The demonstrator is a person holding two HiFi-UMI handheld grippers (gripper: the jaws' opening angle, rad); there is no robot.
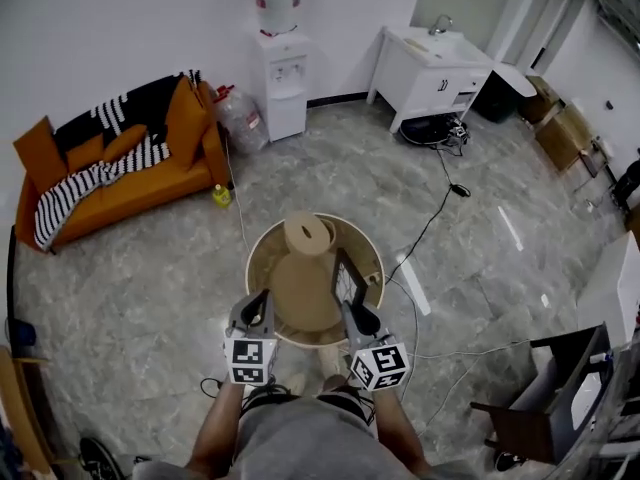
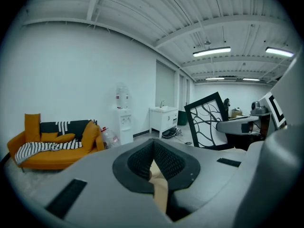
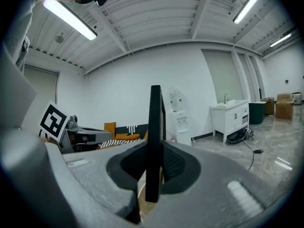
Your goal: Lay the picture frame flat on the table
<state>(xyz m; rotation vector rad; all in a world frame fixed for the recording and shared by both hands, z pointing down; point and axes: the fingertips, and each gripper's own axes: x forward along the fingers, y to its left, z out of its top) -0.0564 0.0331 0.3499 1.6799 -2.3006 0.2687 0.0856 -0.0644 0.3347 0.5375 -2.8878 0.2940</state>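
The picture frame (image 1: pixel 348 278) is black with a black-and-white branch print. It stands upright over the right side of the round wooden table (image 1: pixel 262 251). My right gripper (image 1: pixel 356 314) is shut on its lower edge. In the right gripper view the frame (image 3: pixel 154 141) shows edge-on between the pads. From the left gripper view the frame's face (image 2: pixel 209 120) shows, tilted, at the right. My left gripper (image 1: pixel 254 314) hovers at the table's front left, shut with nothing in it.
A tan vase-shaped object (image 1: pixel 305 273) takes up the middle of the table, just left of the frame. An orange sofa (image 1: pixel 120 168), a water dispenser (image 1: pixel 280 78) and a white cabinet (image 1: pixel 430 68) stand along the far wall. Cables (image 1: pixel 430 223) cross the floor at the right.
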